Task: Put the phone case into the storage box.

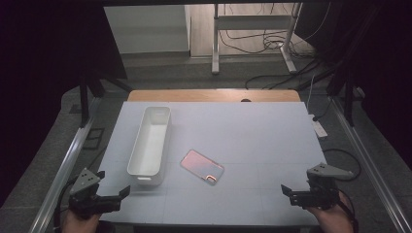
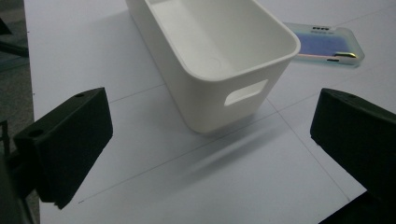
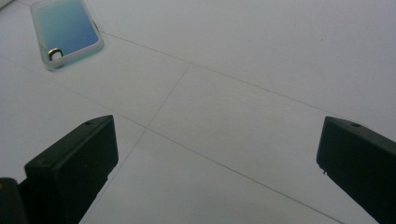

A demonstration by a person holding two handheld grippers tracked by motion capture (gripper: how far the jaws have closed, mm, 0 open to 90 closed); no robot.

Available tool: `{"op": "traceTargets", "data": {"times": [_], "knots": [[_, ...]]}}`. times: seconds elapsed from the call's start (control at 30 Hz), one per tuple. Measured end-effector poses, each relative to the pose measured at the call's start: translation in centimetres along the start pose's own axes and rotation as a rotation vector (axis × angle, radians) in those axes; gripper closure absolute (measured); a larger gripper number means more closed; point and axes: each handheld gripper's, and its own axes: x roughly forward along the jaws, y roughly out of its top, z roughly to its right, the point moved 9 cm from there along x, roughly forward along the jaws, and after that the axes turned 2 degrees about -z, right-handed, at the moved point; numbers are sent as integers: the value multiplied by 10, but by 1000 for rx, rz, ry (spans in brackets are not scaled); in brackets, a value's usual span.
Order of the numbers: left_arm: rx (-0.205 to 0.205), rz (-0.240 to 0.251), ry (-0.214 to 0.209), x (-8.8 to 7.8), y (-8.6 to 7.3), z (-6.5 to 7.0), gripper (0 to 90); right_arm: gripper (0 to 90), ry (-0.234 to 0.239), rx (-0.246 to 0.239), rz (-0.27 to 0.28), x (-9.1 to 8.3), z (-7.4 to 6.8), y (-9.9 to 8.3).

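Partly cropped phone case [image 3: 67, 31], bin [image 2: 210, 56] rim cut off

Iridescent phone case [image 1: 202, 167] flat on table, just beside white bin [image 1: 150, 145].

White bin [image 2: 210, 51] (phone case [image 2: 327, 44] behind) between open jaws.

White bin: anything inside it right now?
The white bin looks empty: the left gripper view shows bare floor and inner walls at its near end. Its far end is cut off there, and the high view is too small to confirm.
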Motion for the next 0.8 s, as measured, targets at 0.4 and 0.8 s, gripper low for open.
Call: {"op": "traceTargets", "data": {"times": [0.4,0.8], "knots": [[11,-9,-15,1,-1,2,6,0,9,26,-14,2,2,-1],[-10,-4,-31,0,-1,0,0,0,12,14,-37,4,1,-2]]}}
